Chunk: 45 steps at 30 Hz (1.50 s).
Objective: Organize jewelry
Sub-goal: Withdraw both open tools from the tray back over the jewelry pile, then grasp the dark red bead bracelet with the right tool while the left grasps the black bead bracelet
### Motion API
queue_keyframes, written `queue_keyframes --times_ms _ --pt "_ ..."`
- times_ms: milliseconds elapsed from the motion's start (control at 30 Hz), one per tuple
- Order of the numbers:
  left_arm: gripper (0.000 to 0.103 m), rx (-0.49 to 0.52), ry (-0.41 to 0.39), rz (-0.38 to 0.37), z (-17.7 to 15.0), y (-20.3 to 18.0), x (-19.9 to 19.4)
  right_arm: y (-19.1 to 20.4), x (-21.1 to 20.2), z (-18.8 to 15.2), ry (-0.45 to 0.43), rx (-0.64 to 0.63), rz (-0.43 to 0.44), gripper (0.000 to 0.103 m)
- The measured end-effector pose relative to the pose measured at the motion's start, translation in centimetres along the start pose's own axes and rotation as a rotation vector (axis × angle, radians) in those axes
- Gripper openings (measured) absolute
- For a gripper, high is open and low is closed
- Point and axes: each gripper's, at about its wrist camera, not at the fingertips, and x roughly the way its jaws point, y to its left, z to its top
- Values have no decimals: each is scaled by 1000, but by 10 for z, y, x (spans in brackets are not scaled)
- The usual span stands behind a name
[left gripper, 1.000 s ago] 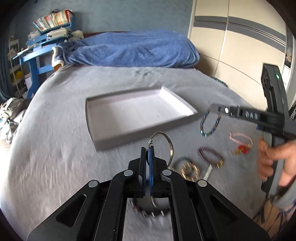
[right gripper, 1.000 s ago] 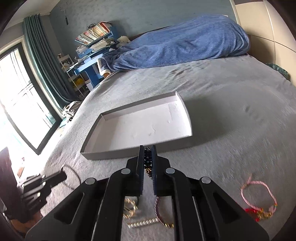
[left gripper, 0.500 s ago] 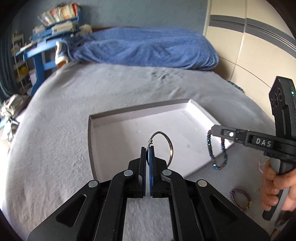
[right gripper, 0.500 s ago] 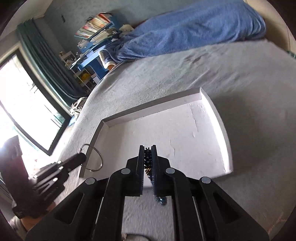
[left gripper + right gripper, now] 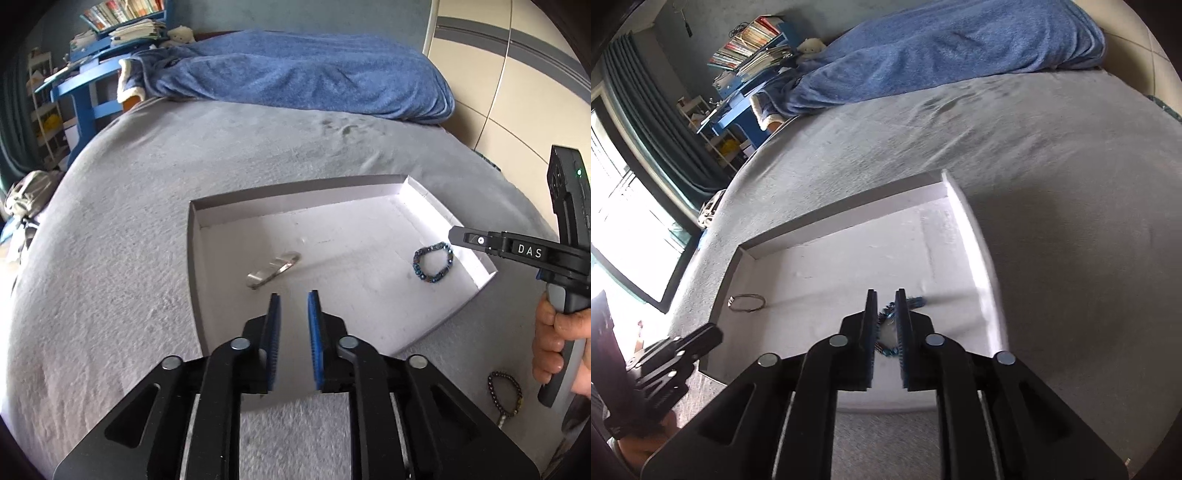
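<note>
A shallow white tray (image 5: 303, 188) (image 5: 971, 236) lies on the grey bed. A silver wire bangle (image 5: 273, 273) (image 5: 746, 303) lies in its left part. A blue beaded bracelet (image 5: 433, 263) (image 5: 916, 302) lies in its right part. My left gripper (image 5: 294, 295) is open and empty, just above the tray's near edge, behind the bangle. My right gripper (image 5: 886, 293) is open and hovers over the beaded bracelet, which shows between and beyond its fingers. In the left wrist view the right gripper's tip (image 5: 460, 236) is beside the bracelet.
A dark beaded bracelet (image 5: 505, 393) lies on the bed outside the tray at the near right. A blue blanket (image 5: 295, 81) is heaped at the far end of the bed. A blue shelf with books (image 5: 92, 62) stands at the far left.
Both grippers moved forward over the tray and opened. The bangle dropped from the left gripper and the beaded bracelet from the right; both now lie in the tray.
</note>
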Motion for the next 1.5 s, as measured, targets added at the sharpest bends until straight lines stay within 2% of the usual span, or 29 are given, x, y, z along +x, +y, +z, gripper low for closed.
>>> queue_keyframes --times_ms 233,400,767,933,1300,1500 --pt "31 -12 -24 -20 -23 -5 -27 -5 -37 -26 -52 -31 -21 29" --pt "39 -11 -9 -35 -45 -14 -39 -11 -60 -53 -57 -37 -29 31" --pt "41 2 60 -54 -104 -22 -57 -21 -99 -111 -57 -31 -42 42" --pt "41 6 94 -46 -124 -19 -55 -12 -101 -139 -21 -117 -78 46" --pt "41 34 100 -42 -137 -25 -54 -8 -95 -167 16 -168 -100 48" --pt "41 54 100 -35 -140 -29 -53 -8 -94 -170 18 -171 -73 51"
